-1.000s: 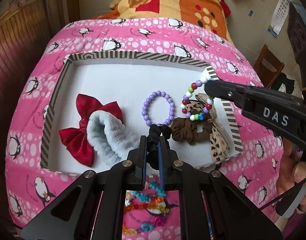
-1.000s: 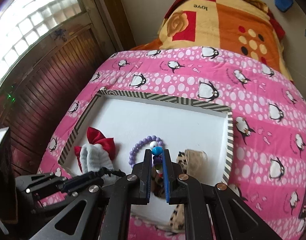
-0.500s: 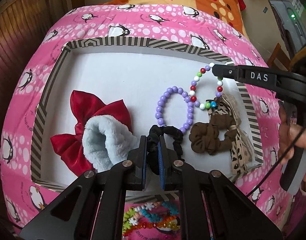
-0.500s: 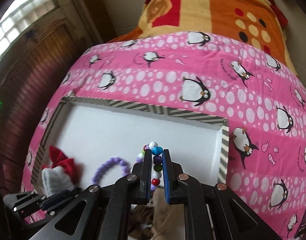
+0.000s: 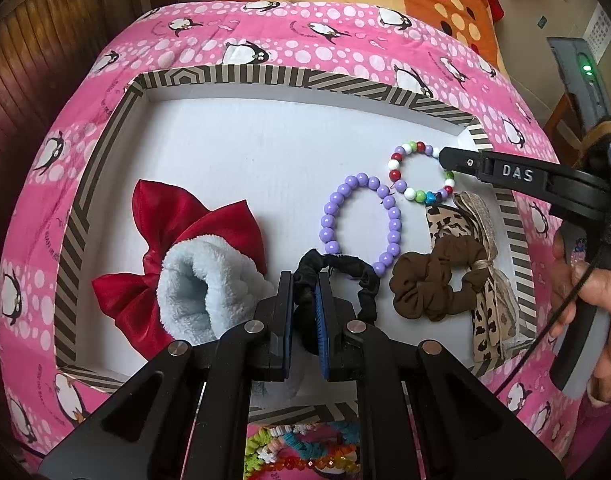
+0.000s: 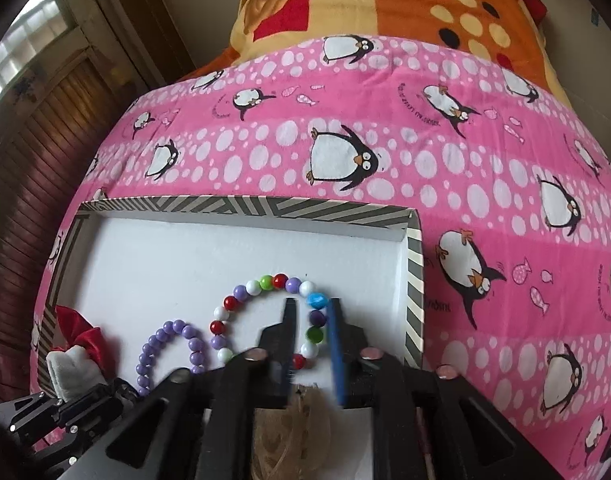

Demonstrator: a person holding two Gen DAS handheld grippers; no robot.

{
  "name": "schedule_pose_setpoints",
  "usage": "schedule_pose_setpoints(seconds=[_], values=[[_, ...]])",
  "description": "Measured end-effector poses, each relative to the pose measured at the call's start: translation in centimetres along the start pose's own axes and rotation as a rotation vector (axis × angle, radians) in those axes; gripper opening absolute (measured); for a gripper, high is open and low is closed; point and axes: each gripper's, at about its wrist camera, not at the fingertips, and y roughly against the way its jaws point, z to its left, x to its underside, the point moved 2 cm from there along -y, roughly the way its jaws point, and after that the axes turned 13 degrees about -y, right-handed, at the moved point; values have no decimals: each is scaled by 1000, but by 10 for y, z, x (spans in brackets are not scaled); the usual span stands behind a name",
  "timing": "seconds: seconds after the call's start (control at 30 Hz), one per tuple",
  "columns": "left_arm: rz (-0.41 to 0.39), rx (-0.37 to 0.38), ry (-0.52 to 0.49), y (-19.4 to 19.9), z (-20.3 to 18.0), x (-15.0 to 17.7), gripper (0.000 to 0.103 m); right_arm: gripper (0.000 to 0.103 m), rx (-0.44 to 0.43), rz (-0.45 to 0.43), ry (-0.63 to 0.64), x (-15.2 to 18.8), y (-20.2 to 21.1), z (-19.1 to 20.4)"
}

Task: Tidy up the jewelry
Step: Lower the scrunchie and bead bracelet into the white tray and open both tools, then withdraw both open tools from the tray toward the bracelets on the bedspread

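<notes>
1. Left gripper [image 5: 304, 280]: pinched tight on one fold of the thin black fabric scrunchie [image 5: 345, 264], the rest of the loop draped on the white floor of the shallow cardboard tray with a black-and-cream striped rim [image 5: 265, 76]. Held by a single fold, probably so the loop can be laid flat rather than dropped in a heap.
2. Right gripper [image 6: 311, 304]: fingers parted wider than the beads between them, so straddling rather than squeezing the round bracelet of mixed red, white, green, blue and purple beads [image 6: 316, 300]. Bracelet flat on the tray floor near the far right corner.
3. Placed just beside the lilac bead bracelet [image 5: 393, 214], apparently to keep beads with beads.
4. Fabric pieces grouped likewise: brown ruffled scrunchie [image 5: 429, 280] on the leopard-print ribbon bow [image 5: 445, 222] at the right wall; red satin bow [image 5: 209, 220] under the pale blue fleece band [image 5: 197, 284] at the left.
5. Gap between those two groups, in front of the lilac bracelet: likely the intended spot for the black scrunchie.
6. Outside the tray's near rim, on the pink penguin-print blanket [image 5: 305, 20]: a pile of bright woven and beaded bands [image 5: 301, 448], not yet sorted.
7. Risk: elastic snagging a pad on release and nudging the lilac beads.
</notes>
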Motion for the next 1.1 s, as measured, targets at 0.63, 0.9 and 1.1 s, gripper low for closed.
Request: schedule_pose_setpoints(seconds=[0.63,0.9,1.1], values=[[-96,-92,-11,64,-11,24,56,42,-28,-151,-1,68,102,13],[-108,-107,1,82,-10,49,56,42,-17,-139,-10,111,117,16],[-120,-128,5,95,-8,67,56,42,-16,-134,-7,135,126,21]])
